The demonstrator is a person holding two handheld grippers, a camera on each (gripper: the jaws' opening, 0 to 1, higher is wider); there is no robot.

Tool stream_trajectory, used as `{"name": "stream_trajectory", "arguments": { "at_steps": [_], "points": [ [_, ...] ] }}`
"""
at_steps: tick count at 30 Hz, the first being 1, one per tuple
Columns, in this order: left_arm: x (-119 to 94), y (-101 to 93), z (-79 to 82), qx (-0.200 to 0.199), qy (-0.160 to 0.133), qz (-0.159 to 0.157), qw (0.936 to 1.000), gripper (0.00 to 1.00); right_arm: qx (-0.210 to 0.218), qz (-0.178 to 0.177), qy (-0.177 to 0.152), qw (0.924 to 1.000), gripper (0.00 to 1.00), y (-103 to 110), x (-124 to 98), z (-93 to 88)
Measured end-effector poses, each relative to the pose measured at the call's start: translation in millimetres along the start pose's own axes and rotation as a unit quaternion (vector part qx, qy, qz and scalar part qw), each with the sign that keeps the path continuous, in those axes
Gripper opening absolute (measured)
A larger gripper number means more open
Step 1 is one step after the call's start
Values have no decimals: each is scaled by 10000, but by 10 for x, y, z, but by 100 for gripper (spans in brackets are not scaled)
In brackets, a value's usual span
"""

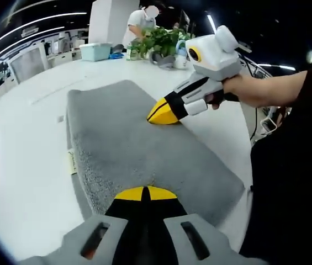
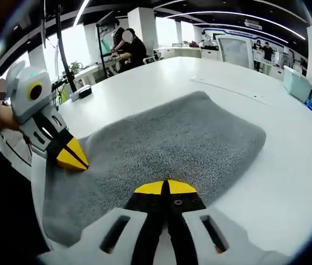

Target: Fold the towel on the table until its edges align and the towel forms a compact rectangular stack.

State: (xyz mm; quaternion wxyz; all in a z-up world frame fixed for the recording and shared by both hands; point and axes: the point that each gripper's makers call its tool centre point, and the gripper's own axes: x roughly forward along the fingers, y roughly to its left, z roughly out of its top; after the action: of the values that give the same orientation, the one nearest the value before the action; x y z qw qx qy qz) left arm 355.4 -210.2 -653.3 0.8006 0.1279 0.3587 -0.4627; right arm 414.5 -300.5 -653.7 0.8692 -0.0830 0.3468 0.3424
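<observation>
My left tongs (image 1: 144, 193) and right tongs (image 2: 165, 187) are both closed, tips pressing the folded grey towel (image 1: 133, 149) on the white bench (image 1: 28, 154); left gripper view adds plants (image 1: 161, 40).

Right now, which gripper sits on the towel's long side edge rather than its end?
The right gripper: its shut yellow tips press the towel along the long edge, while the left gripper sits at the towel's short end.

Potted plant (image 1: 164, 40), teal bin (image 1: 95, 51)
</observation>
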Motion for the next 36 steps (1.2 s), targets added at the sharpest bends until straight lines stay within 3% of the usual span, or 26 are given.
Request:
{"name": "stream_trajectory", "arguments": {
  "at_steps": [24,27,36],
  "points": [
    [12,-91,-4,55,-71,-28,10000,1,25,-23,-46,10000,0,-21,-4,-1],
    [30,-190,-1,-57,-84,-249,9996,1,20,-46,-48,10000,0,-33,-3,0],
    [74,-339,12,-63,-119,-389,9992,1,50,-61,-69,9999,0,-61,-6,-2]
  ]
}}
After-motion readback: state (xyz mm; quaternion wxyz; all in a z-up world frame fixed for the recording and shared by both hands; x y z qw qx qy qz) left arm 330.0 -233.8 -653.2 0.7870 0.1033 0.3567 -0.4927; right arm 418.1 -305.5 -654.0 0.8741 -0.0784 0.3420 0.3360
